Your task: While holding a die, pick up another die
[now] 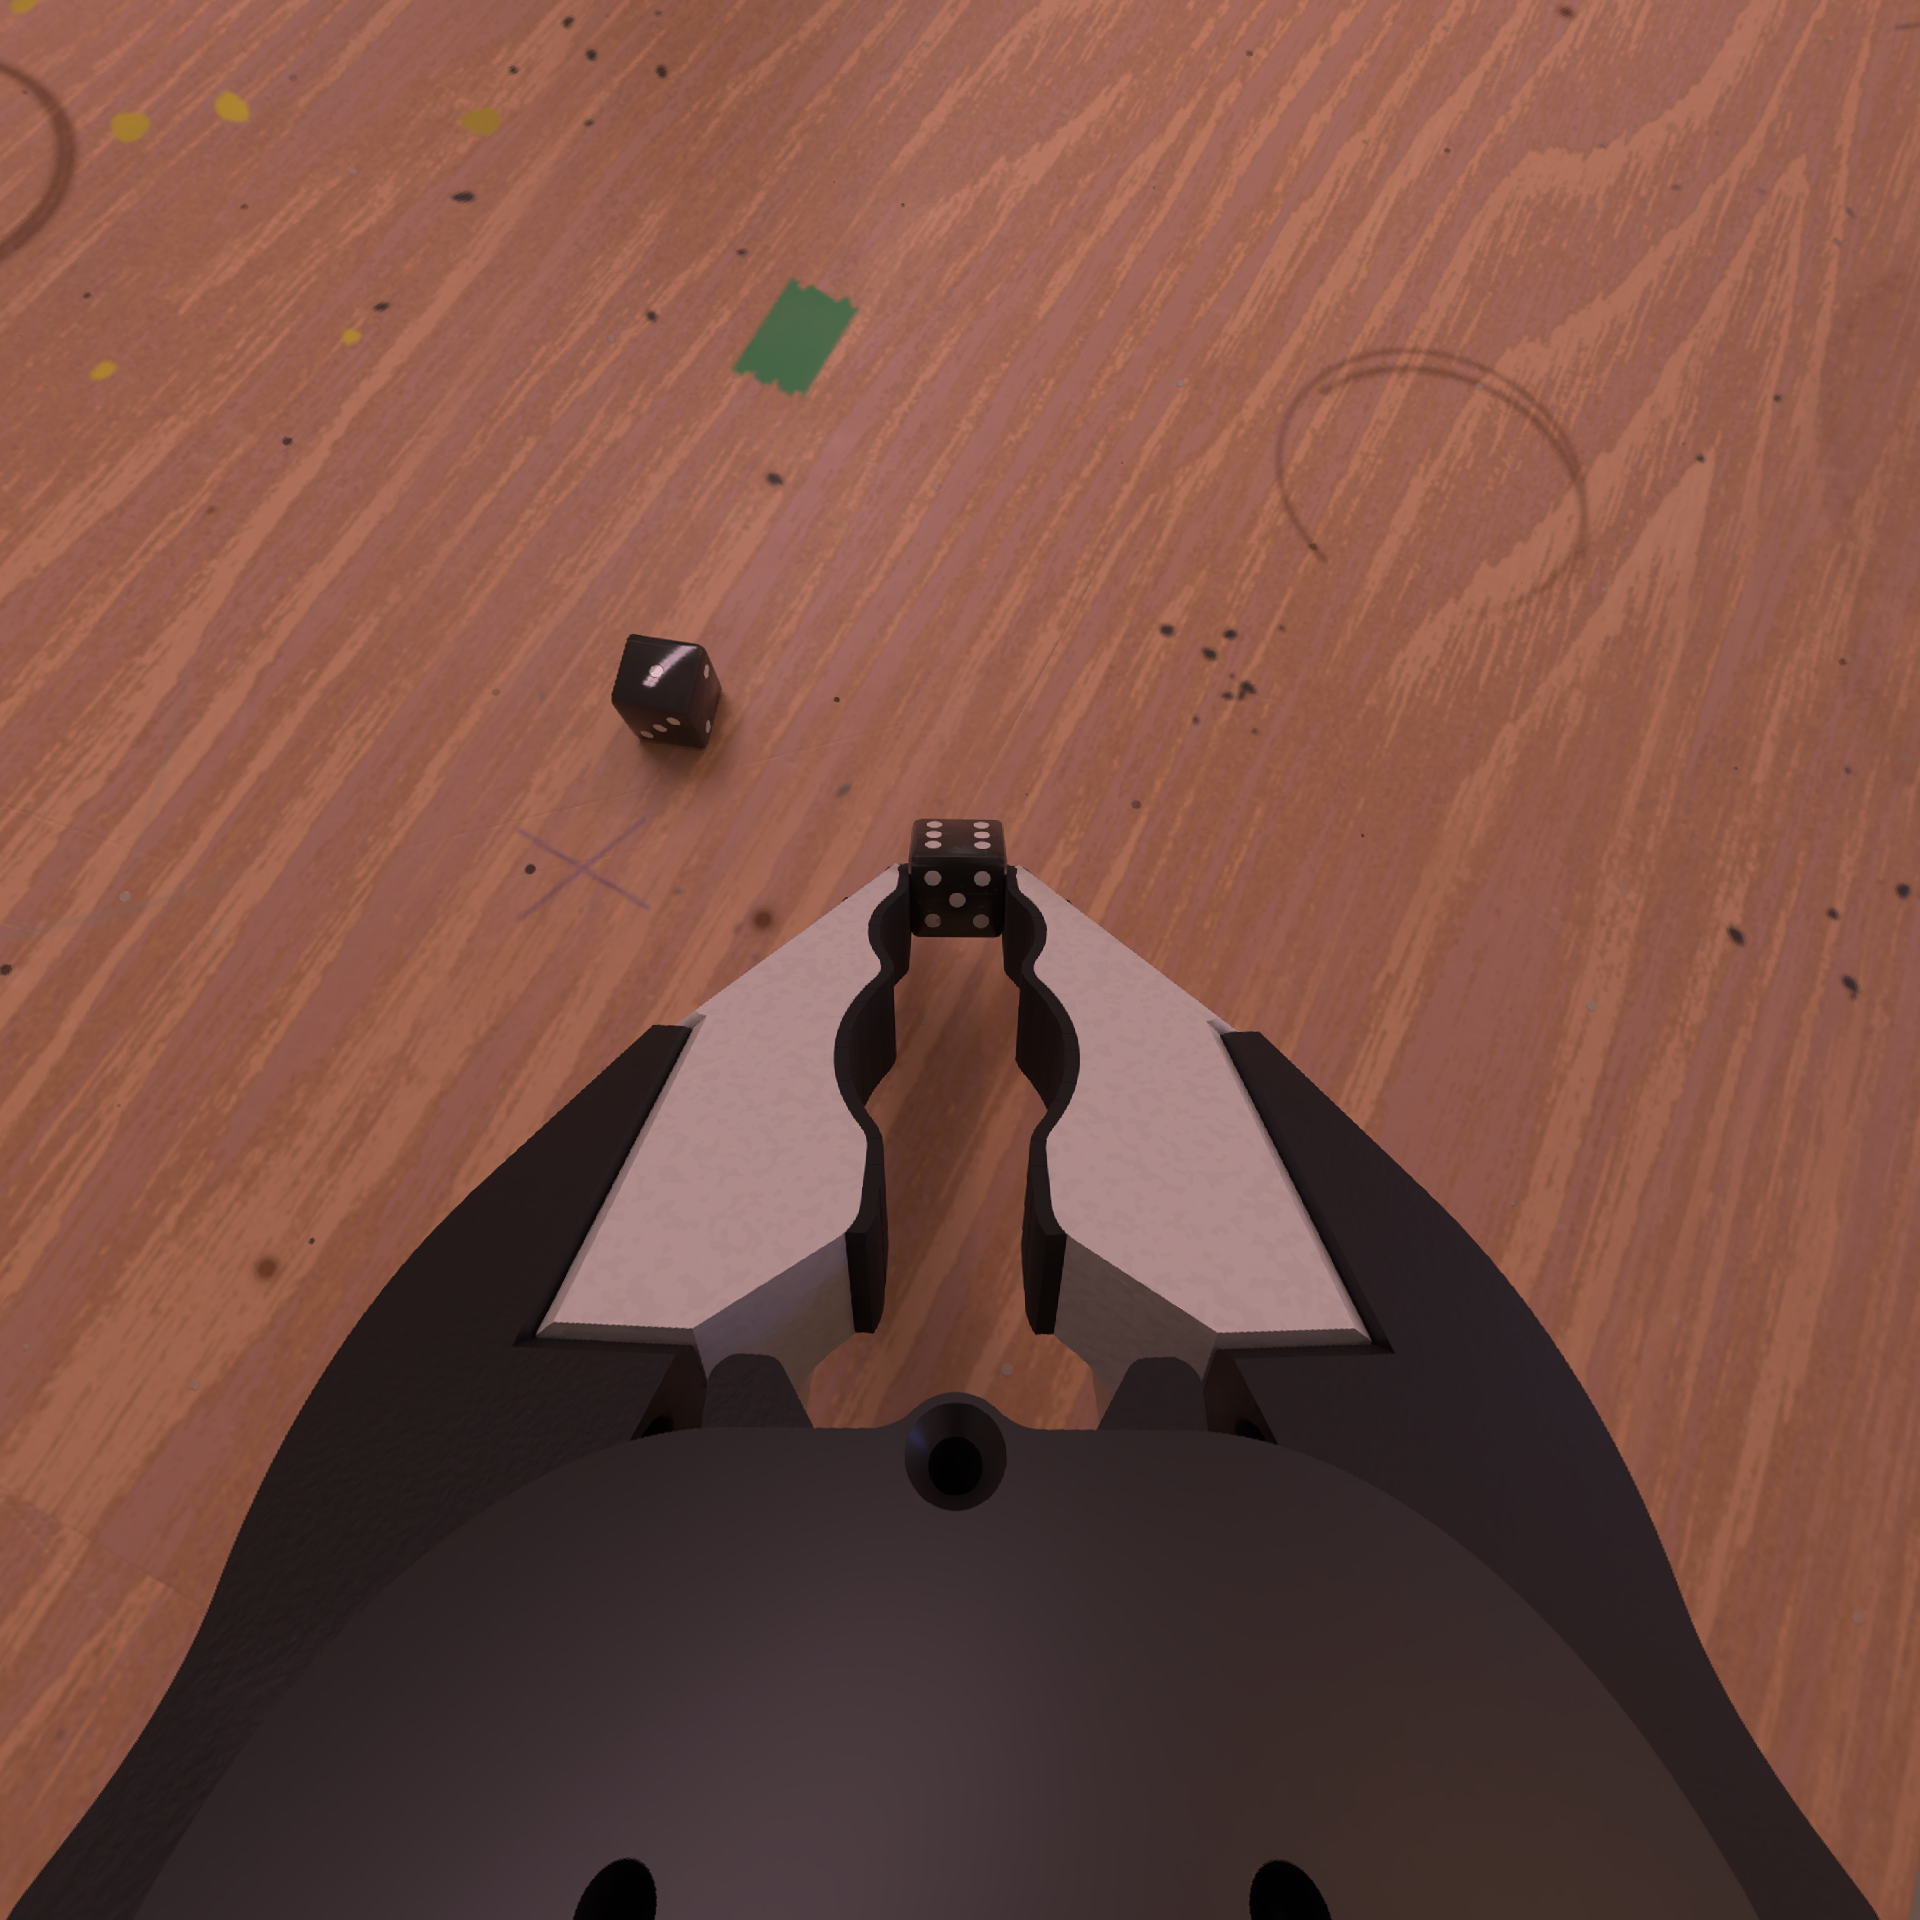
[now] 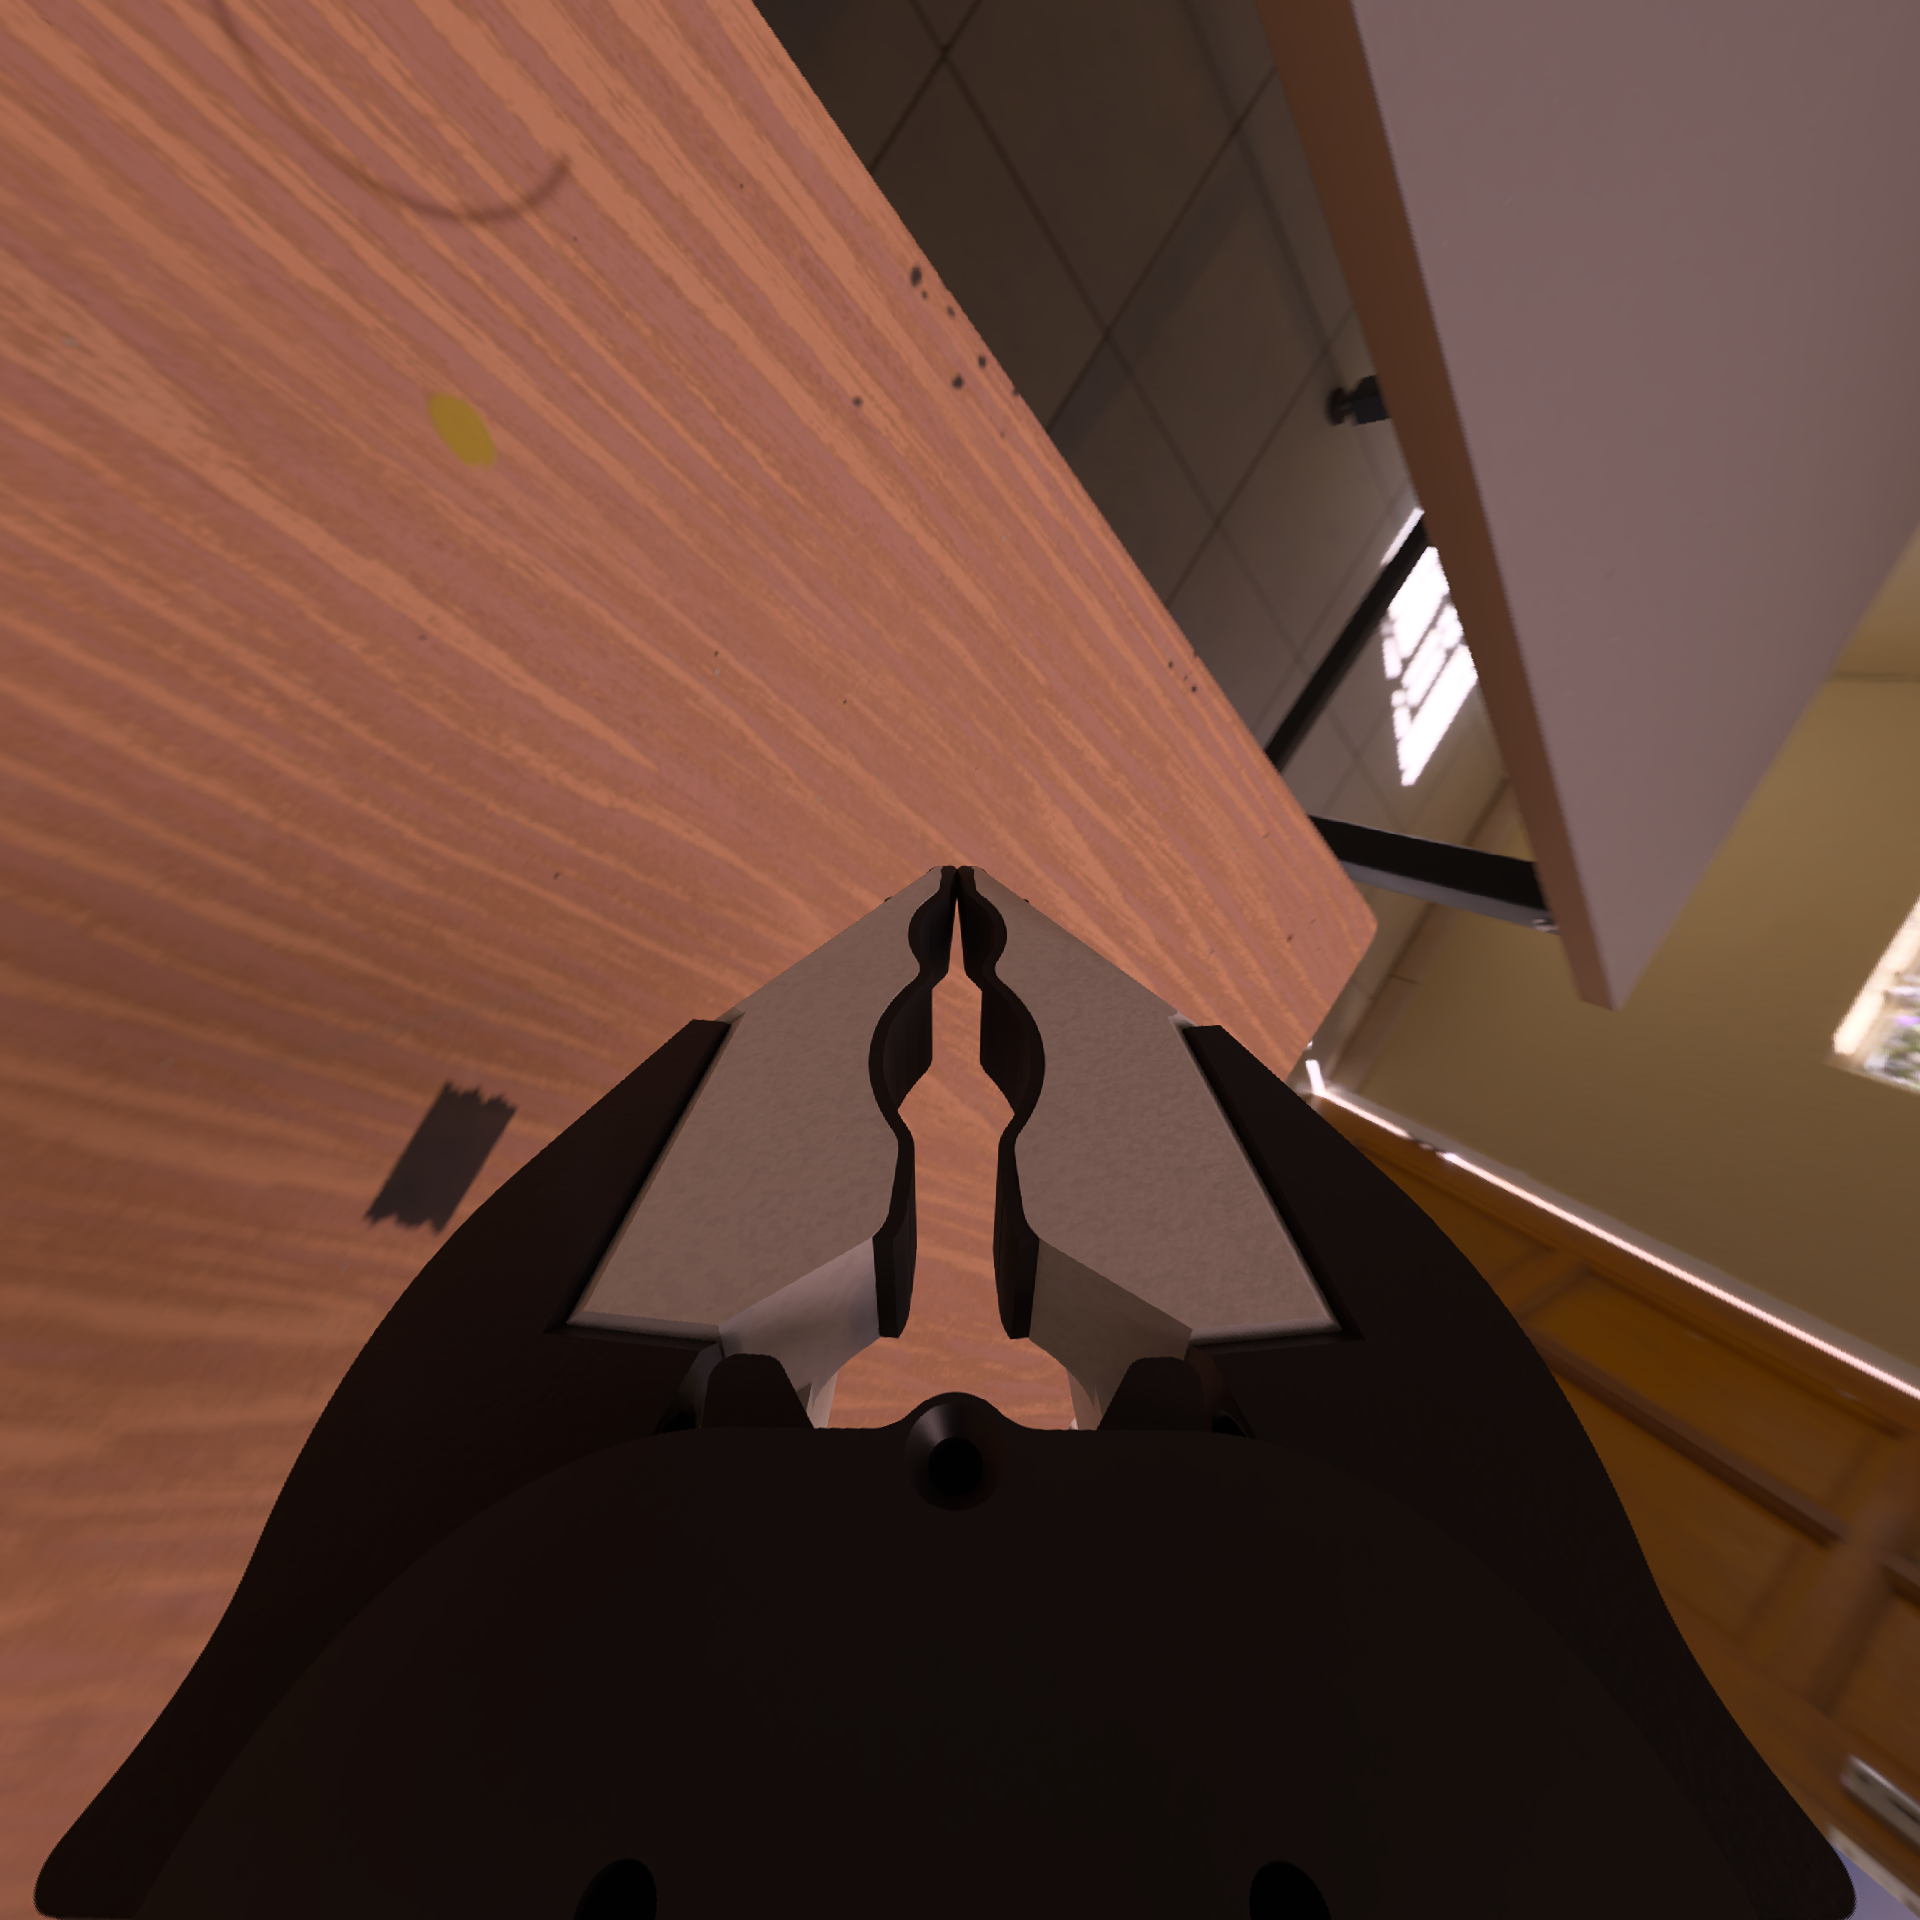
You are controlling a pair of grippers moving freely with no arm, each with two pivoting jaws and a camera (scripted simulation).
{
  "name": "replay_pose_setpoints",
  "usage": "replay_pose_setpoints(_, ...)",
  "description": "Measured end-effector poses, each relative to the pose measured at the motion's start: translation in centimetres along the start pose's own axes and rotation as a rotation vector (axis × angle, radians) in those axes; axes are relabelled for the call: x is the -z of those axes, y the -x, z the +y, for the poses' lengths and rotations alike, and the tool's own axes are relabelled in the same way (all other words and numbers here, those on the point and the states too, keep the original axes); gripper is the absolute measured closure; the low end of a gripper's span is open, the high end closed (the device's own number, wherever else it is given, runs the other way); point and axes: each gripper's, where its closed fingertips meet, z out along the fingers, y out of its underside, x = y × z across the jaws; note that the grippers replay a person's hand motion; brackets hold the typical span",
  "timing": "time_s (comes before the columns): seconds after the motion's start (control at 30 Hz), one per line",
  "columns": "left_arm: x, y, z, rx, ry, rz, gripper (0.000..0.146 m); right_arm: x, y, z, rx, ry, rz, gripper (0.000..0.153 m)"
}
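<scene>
In the left wrist view my left gripper (image 1: 957,894) is shut on a black die with white pips (image 1: 956,878), pinched between the fingertips and held above the wooden table (image 1: 1351,727). A second black die (image 1: 666,691) lies on the table, ahead and to the left of the held one, apart from it. In the right wrist view my right gripper (image 2: 957,883) is shut and empty, its tips touching, over the table (image 2: 520,675) near the right edge. No die shows in that view.
A green tape patch (image 1: 795,338), yellow paint spots (image 1: 130,126), a pencilled cross (image 1: 582,868) and ring stains (image 1: 1434,457) mark the tabletop. In the right wrist view a dark tape patch (image 2: 442,1158) and a yellow spot (image 2: 460,428) lie left; the table edge (image 2: 1174,623) drops to tiled floor.
</scene>
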Motion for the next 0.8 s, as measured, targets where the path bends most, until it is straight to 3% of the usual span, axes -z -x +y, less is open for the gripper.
replay_pose_setpoints(0.1,0.0,0.0,0.0,0.000,0.000,0.002,0.130,-1.4,2.1,-0.5,0.047,-0.029,0.006,0.153)
replay_pose_setpoints(0.2,0.1,0.0,-0.2,0.007,-0.008,0.003,0.130,-2.7,3.7,1.1,0.114,0.098,-0.016,0.153)
replay_pose_setpoints(0.3,0.5,0.2,-0.7,0.031,-0.048,0.007,0.130,-2.4,3.7,1.9,0.070,0.105,-0.037,0.152)
replay_pose_setpoints(0.43,1.0,0.7,-1.0,0.088,-0.086,0.029,0.130,1.2,2.6,2.1,-0.131,-0.018,-0.124,0.116)
replay_pose_setpoints(0.57,1.7,1.2,-1.8,0.145,-0.147,0.061,0.130,8.4,2.2,2.4,-0.367,-0.243,-0.098,0.103)
replay_pose_setpoints(0.67,2.6,1.3,-2.7,0.177,-0.214,0.103,0.130,15.9,9.2,1.3,-0.399,-0.534,-0.234,0.104)
replay_pose_setpoints(0.8,4.0,1.5,-3.3,0.215,-0.276,0.169,0.130,22.7,25.3,0.9,-0.286,-0.762,-0.616,0.104)
